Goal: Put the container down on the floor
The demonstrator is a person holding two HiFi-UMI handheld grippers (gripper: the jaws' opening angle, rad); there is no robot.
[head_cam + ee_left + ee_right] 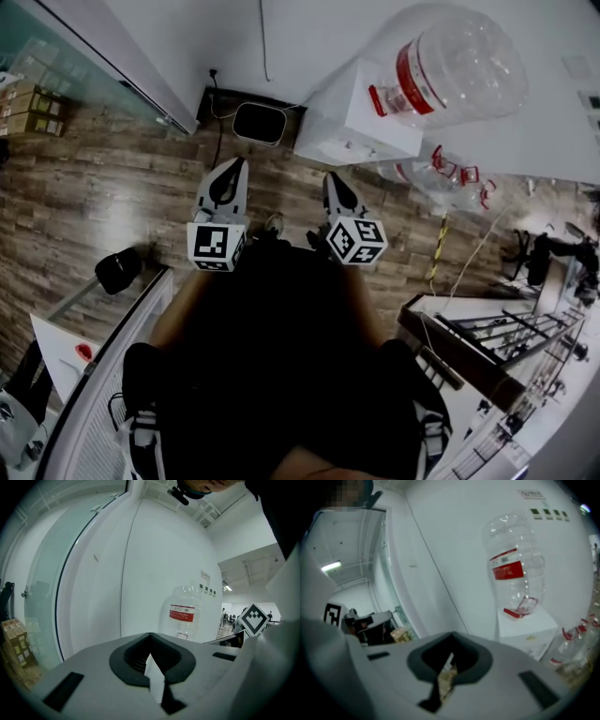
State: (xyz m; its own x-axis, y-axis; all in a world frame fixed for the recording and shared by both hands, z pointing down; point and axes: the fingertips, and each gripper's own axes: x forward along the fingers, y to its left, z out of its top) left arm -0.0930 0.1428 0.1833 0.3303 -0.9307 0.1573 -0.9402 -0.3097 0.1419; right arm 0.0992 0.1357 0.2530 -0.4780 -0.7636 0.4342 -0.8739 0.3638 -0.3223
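Clear, rounded plastic container [450,66] is seen at one o'clock; left hand-held gripper [236,167] and right hand-held gripper [332,180] are closed, empty

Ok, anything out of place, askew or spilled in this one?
Nothing looks spilled or broken. The one untidy spot: clear bottles lie bunched on the floor beside the white dispenser, which carries a large clear bottle. The left tool and right tool are both shut with nothing held.
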